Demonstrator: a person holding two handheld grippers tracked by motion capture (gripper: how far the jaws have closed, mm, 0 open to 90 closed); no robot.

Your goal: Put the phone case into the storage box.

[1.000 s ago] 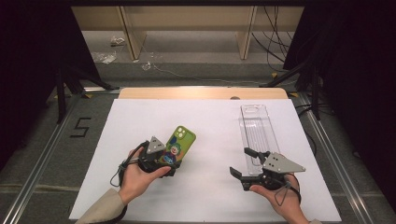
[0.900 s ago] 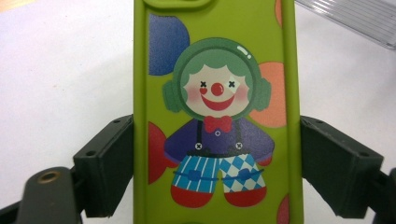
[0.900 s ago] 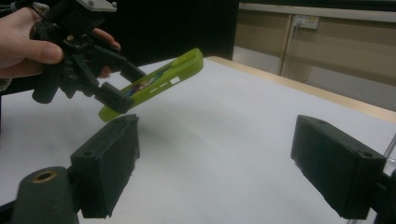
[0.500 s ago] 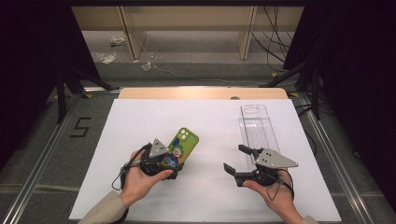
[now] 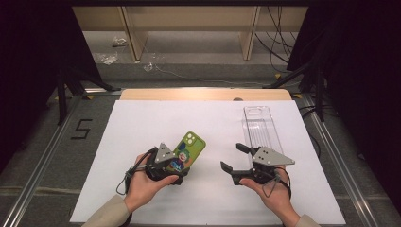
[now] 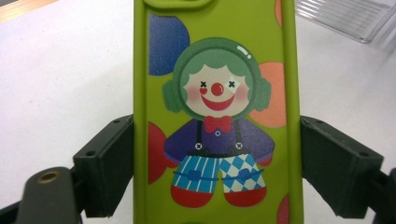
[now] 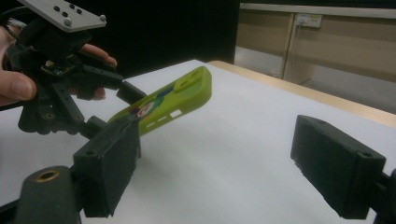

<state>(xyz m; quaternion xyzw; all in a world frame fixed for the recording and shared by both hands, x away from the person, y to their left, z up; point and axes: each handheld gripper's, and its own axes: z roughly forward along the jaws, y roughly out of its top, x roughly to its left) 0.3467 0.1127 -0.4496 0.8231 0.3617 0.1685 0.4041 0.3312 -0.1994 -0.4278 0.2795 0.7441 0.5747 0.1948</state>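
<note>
A green phone [image 5: 191, 146] with a clown picture on its back is held tilted, its far end raised off the white table [image 5: 142, 123]. My left gripper [image 5: 176, 165] is shut on its near end, a jaw pressing each long edge of the phone [image 6: 217, 93]. My right gripper [image 5: 233, 156] stands open to the right of the phone, jaws pointing left toward it, with nothing between them. In the right gripper view the phone [image 7: 182, 95] and the left gripper [image 7: 112, 105] lie ahead beyond the open right gripper [image 7: 224, 158].
A clear plastic case [image 5: 260, 127] lies lengthwise on the table's right half, just behind the right gripper; its corner [image 6: 345, 16] shows in the left gripper view. A wooden strip [image 5: 203, 93] runs along the table's far edge. Cables and scraps lie on the floor beyond.
My right gripper has moved a little to the left, toward the phone, staying open. The left gripper and the phone have barely shifted.
</note>
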